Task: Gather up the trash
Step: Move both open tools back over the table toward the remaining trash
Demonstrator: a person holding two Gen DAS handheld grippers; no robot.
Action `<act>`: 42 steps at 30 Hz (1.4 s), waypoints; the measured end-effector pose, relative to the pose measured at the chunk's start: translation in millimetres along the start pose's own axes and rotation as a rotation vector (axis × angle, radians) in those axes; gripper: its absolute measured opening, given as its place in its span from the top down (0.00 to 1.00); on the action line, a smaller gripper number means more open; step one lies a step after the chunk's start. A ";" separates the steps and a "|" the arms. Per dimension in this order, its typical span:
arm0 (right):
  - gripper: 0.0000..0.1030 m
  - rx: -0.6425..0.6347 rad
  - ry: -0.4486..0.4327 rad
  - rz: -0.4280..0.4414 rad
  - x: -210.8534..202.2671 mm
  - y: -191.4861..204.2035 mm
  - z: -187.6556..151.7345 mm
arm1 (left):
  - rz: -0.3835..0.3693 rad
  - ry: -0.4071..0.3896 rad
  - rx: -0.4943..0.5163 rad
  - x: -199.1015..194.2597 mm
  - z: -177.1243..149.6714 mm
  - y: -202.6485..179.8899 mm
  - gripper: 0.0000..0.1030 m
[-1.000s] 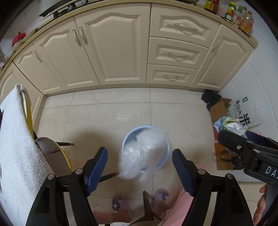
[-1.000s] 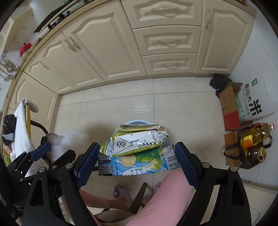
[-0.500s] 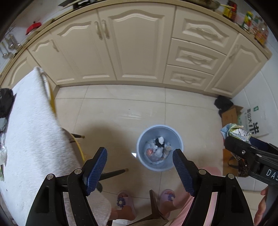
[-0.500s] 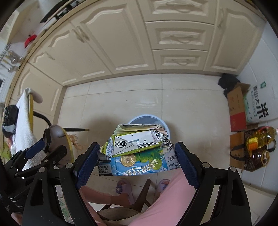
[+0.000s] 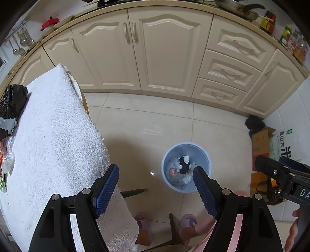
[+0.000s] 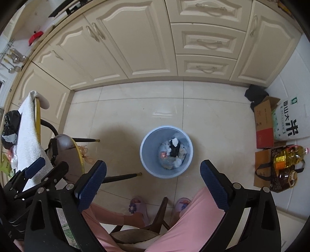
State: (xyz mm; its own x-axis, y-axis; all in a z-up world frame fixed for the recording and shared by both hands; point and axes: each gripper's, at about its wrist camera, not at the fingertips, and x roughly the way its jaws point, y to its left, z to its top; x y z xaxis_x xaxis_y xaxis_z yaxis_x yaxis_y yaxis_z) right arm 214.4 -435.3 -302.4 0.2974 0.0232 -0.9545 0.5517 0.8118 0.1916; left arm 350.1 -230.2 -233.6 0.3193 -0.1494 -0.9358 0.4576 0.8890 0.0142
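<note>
Since the earlier frames the green-and-white carton has gone from between your right jaws, which have just been opening and now have nothing between them, and the clear plastic bag that hung before your left gripper a second ago is gone from view too; your left view has also slid sideways, so the white towel (image 5: 56, 147) now fills much more of its left side. Your left gripper (image 5: 155, 186) stands with its blue pads well apart and bare, one pad over the towel's edge, the other over the near rim of the blue trash bin (image 5: 205, 155). Your right gripper (image 6: 153, 182) is spread wide, empty, with the bin (image 6: 147, 155) on the tiled floor ahead of the gap. Inside the bin lies the collected trash (image 6: 172, 153): crumpled white and clear wrapping, a black piece with a white tip, something reddish. Only your right view shows the oil bottle (image 6: 286, 157) in its bag and the whole rice sack (image 6: 288, 124) by the cardboard box; only your left view shows the pan (image 5: 238, 9) and jars on the table above the cabinets. Each view catches the other gripper at its edge, and both show your pink trousers and slippers beside a chair leg below
</note>
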 end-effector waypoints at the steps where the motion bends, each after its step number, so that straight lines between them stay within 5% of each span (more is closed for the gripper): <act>1: 0.04 0.000 0.000 -0.002 -0.9 0.8 -0.2 | -0.003 0.000 -0.001 -1.2 -0.9 0.5 0.27; 23: 0.04 -0.100 -0.069 0.038 -37.8 52.8 -12.5 | 0.007 -0.129 -0.090 -77.9 -46.6 60.9 0.19; 42: 0.04 -0.387 -0.034 0.150 -34.6 194.1 -40.4 | 0.165 -0.215 -0.376 -161.7 -130.5 177.6 0.15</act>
State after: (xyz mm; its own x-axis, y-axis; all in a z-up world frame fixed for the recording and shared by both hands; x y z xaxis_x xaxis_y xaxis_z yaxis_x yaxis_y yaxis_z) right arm 279.8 -255.0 -241.4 0.3812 0.1439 -0.9132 0.1685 0.9605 0.2217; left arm 271.5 8.3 -125.7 0.5454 -0.0437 -0.8370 0.0663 0.9978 -0.0089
